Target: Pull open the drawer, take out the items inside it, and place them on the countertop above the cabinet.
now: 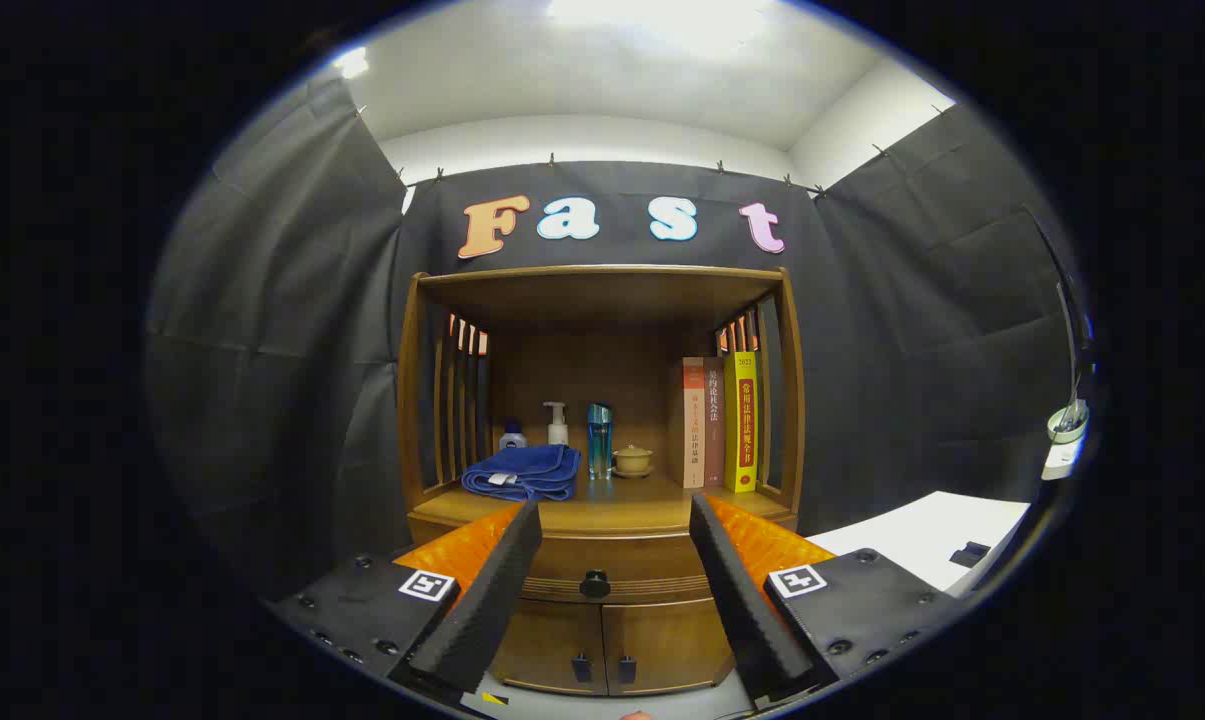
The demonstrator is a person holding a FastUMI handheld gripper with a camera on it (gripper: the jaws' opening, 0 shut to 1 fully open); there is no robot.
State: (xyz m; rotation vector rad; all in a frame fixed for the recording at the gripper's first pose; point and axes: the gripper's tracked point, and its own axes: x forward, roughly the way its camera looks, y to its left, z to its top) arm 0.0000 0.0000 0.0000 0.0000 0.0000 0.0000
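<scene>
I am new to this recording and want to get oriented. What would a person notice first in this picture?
First the open tongs, holding nothing, their dark fingers framing the black drawer knob of the shut drawer ahead. Beyond them stands the wooden cabinet. On its countertop lie a folded blue towel at one side and two upright books at the other, with small bottles and a lidded cup between.

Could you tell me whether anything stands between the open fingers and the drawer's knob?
Nothing visible does. The gripper is open, and the dark knob of the closed drawer sits in the gap between the fingers, beyond their tips. The blue towel, bottles and books rest higher, on the countertop.
</scene>
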